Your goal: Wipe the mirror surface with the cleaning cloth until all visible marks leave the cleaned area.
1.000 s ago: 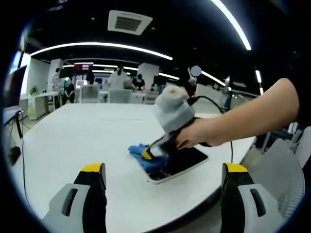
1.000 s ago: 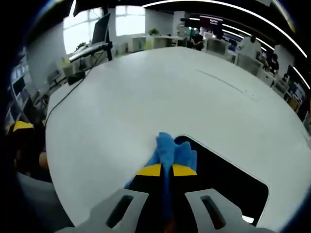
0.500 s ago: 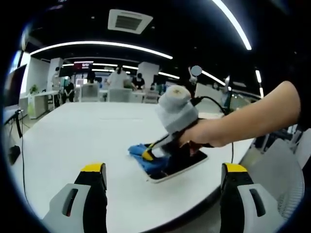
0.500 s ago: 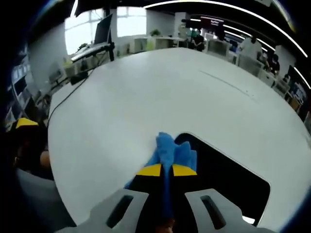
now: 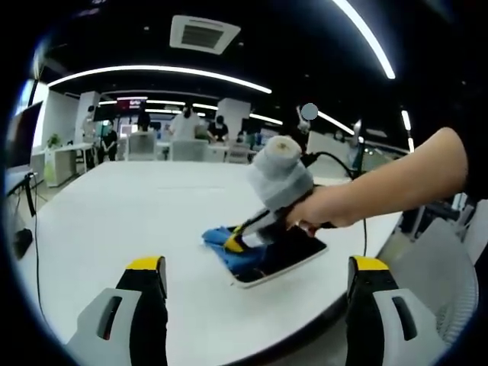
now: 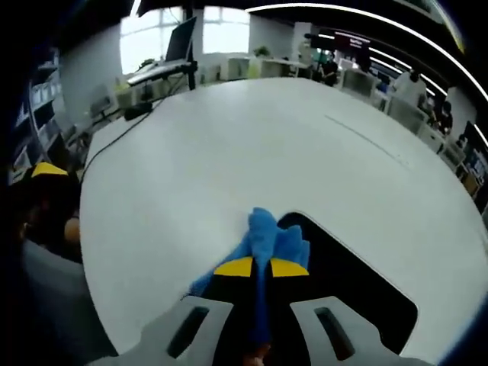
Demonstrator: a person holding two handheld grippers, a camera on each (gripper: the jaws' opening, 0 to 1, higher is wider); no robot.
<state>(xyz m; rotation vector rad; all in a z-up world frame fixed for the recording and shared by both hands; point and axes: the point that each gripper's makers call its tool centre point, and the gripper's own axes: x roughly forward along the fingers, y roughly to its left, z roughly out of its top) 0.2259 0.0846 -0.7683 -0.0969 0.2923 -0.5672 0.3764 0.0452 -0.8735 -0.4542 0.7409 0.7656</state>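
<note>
The right gripper (image 6: 261, 267), its yellow-tipped jaws pinched together on a crumpled blue cleaning cloth (image 6: 268, 238), presses that cloth onto the near corner of a flat, dark rectangular mirror with a pale rim (image 6: 358, 286). The mirror lies on a broad white round table (image 6: 229, 152). The left gripper (image 5: 257, 268) hangs above the table edge with its jaws spread wide and nothing between them, well apart from the mirror (image 5: 286, 255), where a person's hand (image 5: 320, 210) drives the right gripper (image 5: 238, 242) on the cloth (image 5: 229, 250).

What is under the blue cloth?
The blue cloth, pinched in the right tongs, lies over one end of the dark mirror on the white table. Any marks beneath it are covered.
</note>
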